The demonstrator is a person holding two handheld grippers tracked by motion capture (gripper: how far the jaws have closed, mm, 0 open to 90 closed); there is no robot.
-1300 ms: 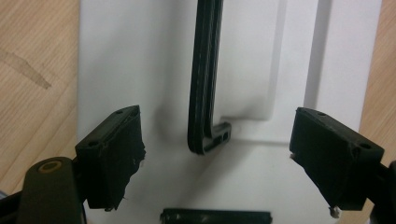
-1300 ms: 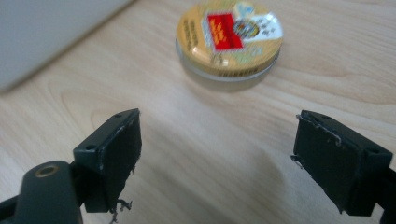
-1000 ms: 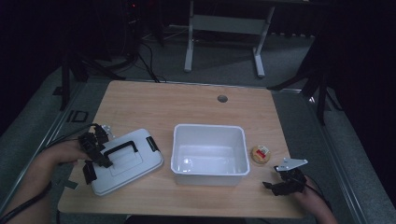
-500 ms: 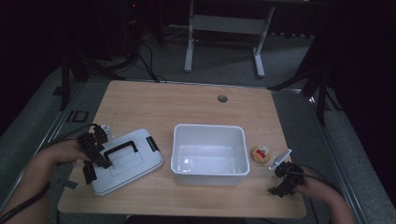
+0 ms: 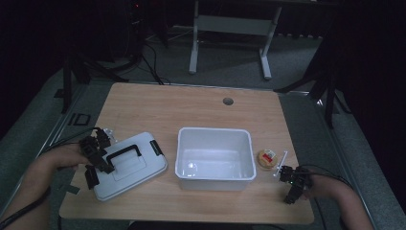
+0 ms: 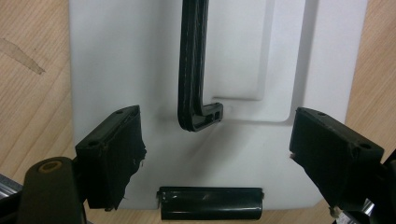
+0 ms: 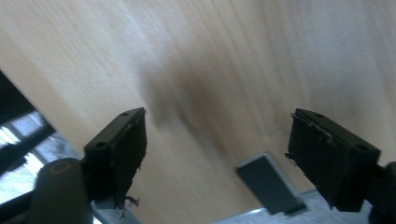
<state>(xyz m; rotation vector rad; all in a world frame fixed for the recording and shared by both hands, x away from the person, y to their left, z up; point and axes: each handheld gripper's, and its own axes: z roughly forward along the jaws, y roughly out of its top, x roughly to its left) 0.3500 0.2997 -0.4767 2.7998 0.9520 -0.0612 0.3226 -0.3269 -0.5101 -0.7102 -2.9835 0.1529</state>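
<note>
A white box lid (image 5: 131,165) with a black handle (image 5: 125,154) lies flat at the table's left. My left gripper (image 5: 101,164) hovers over its left end. In the left gripper view the gripper (image 6: 215,122) is open above the lid (image 6: 116,56), with the handle's end (image 6: 192,70) between the jaws and touching neither. A black latch (image 6: 210,203) sits at the lid's near edge. A white bin (image 5: 214,181) stands empty mid-table. My right gripper (image 5: 293,184) is near the front right corner, open (image 7: 218,122) over bare wood with nothing in it.
A small round tan thing with a red mark (image 5: 267,158) lies just right of the bin. A grey scrap of tape (image 7: 269,183) lies on the wood by the table edge. A round cable hole (image 5: 228,101) is at the back of the table (image 5: 191,108).
My right gripper has shifted slightly left and tilted, its grey plate now on edge. The left gripper and lid have stayed put.
</note>
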